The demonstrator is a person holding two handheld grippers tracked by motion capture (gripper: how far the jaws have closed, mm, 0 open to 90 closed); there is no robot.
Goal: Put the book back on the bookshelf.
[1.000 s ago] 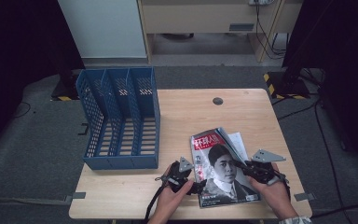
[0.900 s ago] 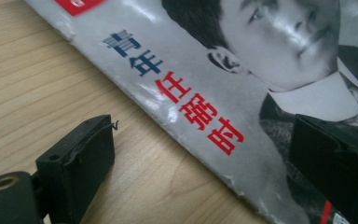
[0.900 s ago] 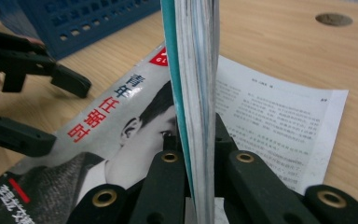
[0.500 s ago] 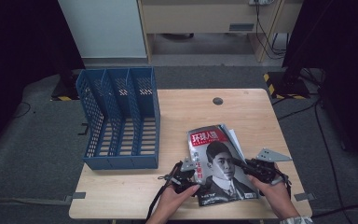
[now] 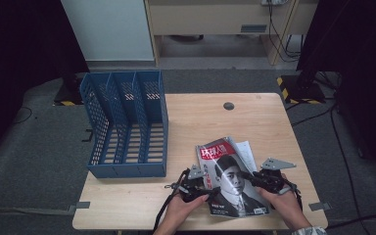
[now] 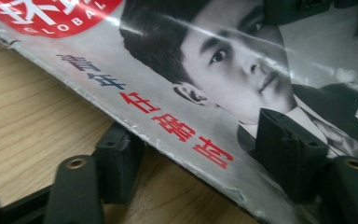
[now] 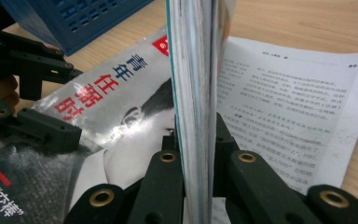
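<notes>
Magazine (image 6: 214, 93) runs off the top and right edges in the left claw view, its red title badge cut short. Under its lifted edge, the table there is hidden. In the right claw view the gripped pages (image 7: 196, 93) climb past the top edge. Small print on the open page (image 7: 289, 93) is too fine to read.

A glossy magazine (image 5: 230, 178) with a red title and a black-and-white portrait cover lies at the table's near right. Its right edge is lifted, baring a printed page (image 7: 289, 102).
</notes>
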